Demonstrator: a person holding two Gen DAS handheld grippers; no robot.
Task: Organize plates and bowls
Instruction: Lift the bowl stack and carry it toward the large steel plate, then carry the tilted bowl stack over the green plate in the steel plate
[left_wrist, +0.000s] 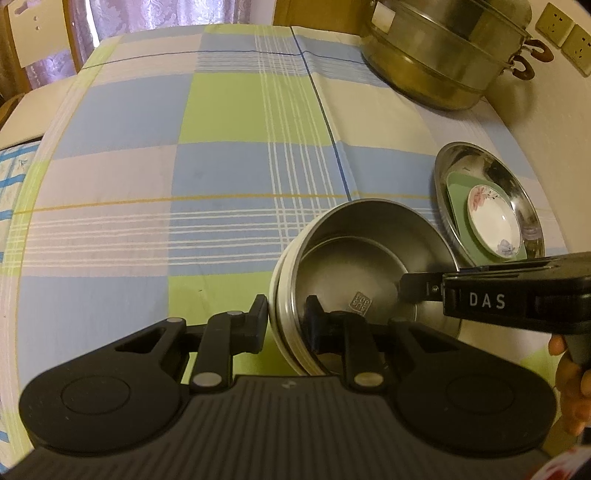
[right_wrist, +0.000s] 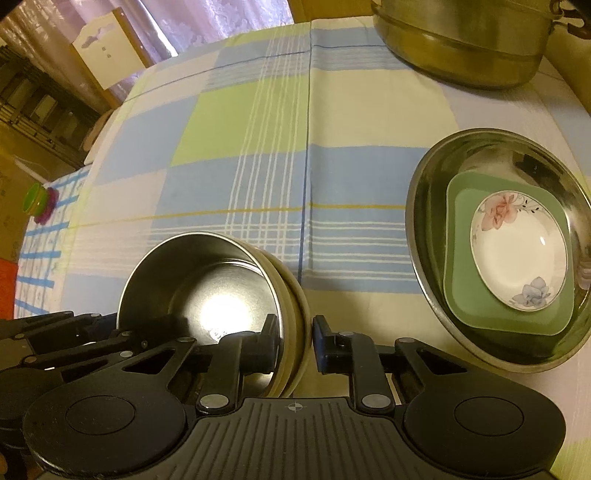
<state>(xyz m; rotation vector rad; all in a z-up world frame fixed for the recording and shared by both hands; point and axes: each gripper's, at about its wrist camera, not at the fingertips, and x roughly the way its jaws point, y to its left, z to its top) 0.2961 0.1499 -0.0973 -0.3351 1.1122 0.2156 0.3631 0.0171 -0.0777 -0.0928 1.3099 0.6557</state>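
Observation:
A steel bowl (left_wrist: 369, 254) with a cream outer wall is tilted on the checked tablecloth. My left gripper (left_wrist: 286, 325) is shut on its near-left rim, one finger inside, one outside. My right gripper (right_wrist: 295, 341) is shut on the same bowl (right_wrist: 207, 280) at its right rim, and it shows in the left wrist view (left_wrist: 424, 288) reaching in from the right. A wide steel basin (right_wrist: 436, 221) to the right holds a green square plate (right_wrist: 461, 291) with a white flowered dish (right_wrist: 517, 254) on it; the basin also shows in the left wrist view (left_wrist: 517, 184).
A big steel steamer pot (left_wrist: 443, 48) with handles stands at the table's far right, also in the right wrist view (right_wrist: 461, 44). A chair back (left_wrist: 37, 33) is beyond the far left edge. A green cup (right_wrist: 35, 201) sits on a low surface left of the table.

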